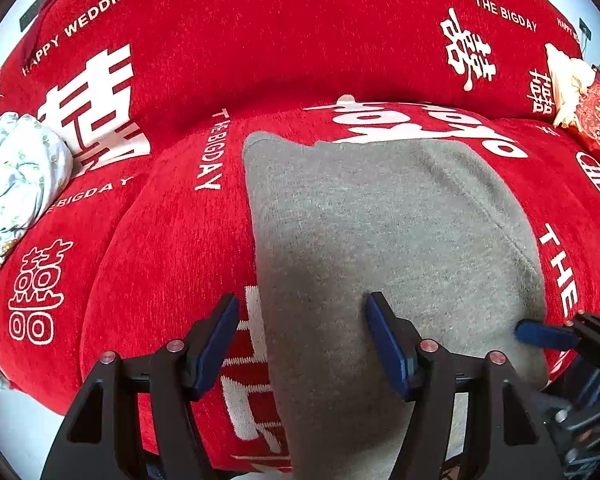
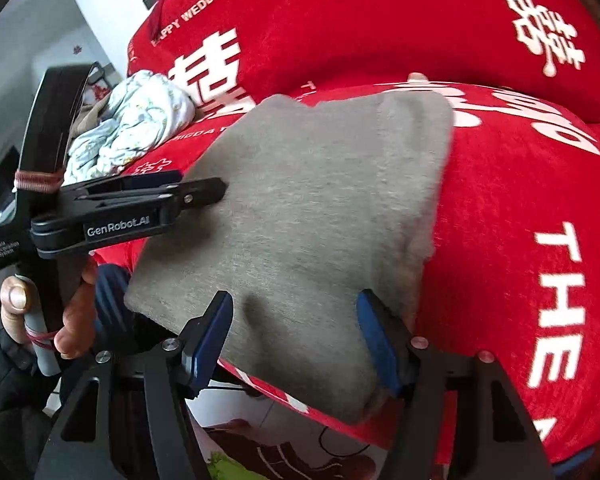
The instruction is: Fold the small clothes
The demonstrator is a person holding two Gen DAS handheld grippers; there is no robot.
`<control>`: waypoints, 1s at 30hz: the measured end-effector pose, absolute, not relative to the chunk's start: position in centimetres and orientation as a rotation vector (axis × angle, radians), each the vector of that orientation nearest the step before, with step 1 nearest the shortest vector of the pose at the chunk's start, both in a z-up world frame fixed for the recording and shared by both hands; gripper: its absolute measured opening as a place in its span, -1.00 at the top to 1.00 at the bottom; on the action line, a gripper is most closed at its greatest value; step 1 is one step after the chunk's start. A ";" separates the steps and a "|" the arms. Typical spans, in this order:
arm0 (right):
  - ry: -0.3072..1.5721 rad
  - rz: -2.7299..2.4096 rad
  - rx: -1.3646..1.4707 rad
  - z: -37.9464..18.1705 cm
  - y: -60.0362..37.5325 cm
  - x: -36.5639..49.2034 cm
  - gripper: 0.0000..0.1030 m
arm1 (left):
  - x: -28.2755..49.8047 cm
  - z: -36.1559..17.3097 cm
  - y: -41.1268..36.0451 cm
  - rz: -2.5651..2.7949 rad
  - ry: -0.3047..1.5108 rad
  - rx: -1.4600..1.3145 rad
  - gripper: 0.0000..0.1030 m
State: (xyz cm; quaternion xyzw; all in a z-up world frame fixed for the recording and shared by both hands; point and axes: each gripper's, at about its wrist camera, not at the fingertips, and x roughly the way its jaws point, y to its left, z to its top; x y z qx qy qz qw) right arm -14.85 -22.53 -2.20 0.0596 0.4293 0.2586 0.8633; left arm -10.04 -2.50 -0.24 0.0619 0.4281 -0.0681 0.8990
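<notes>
I work both grippers over a folded grey knit garment (image 1: 388,240) lying on the seat of a red chenille sofa cover (image 1: 172,240) printed with white wedding lettering. My left gripper (image 1: 302,340) has its fingers apart astride the garment's left edge; my right gripper (image 2: 296,340) has its fingers apart above the near edge, gripping nothing. The fold looks nearly done; next I judge a final smoothing or setting aside. A crumpled pale floral cloth (image 2: 136,128) waits at the sofa's end, white wall behind.

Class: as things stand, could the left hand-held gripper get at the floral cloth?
Probably yes: the floral cloth lies uncovered left of the open left hand-held gripper, with only bare red sofa between.
</notes>
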 end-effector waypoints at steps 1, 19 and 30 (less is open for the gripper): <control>0.900 0.540 0.130 -2.2 -22.9 -15.1 -0.31 | -10.1 -0.3 -2.5 -0.139 0.885 0.131 -0.35; 0.746 0.212 -0.103 3.6 -20.8 -18.4 -0.65 | -17.0 5.2 -2.2 0.006 0.666 0.156 -0.97; 0.730 0.195 -0.134 4.2 -19.2 -19.0 -0.65 | -18.7 6.2 -2.2 -0.039 0.636 0.127 -0.97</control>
